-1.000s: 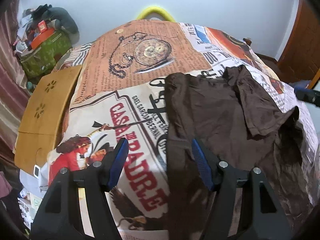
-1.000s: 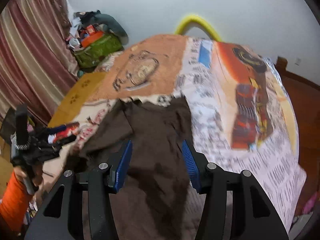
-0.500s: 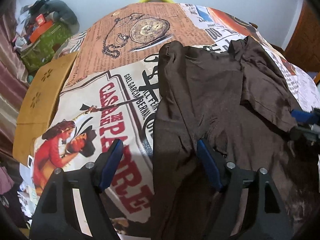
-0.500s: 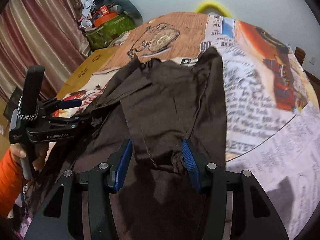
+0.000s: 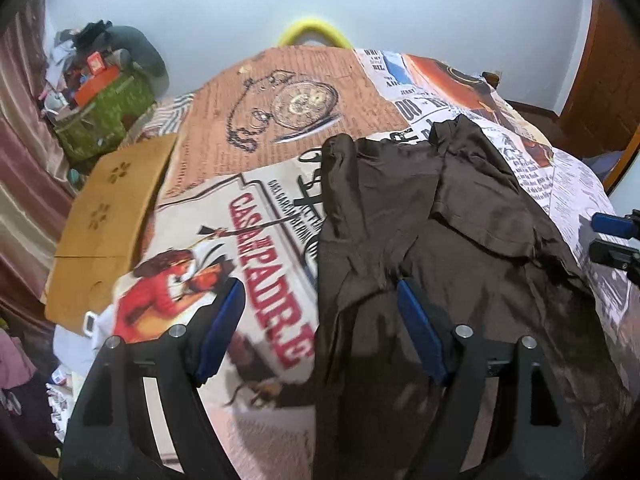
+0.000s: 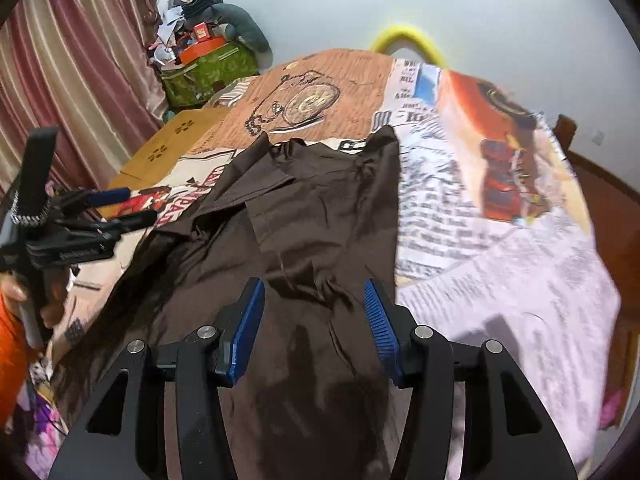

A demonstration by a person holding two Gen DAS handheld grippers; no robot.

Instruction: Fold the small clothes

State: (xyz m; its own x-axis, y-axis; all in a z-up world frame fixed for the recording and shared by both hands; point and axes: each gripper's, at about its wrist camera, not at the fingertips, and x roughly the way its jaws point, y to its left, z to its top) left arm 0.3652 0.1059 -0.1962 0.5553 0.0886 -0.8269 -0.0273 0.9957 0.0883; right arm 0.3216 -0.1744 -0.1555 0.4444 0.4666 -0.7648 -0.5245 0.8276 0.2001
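- On the printed bedsheet, a dark brown shirt lies spread, wrinkled, with one sleeve folded over its body.
- Left claw hovers over the shirt's left edge, jaws apart, gripping nothing.
- Right claw hangs above the shirt's lower part, jaws apart, empty.
- A cardboard sheet lies beside the bedsheet.

On the printed bedsheet I can read big red letters, "CASA" over what looks like "PADRE", in the left wrist view. Smaller black newsprint lines beside them and further right are too blurred for me to read.
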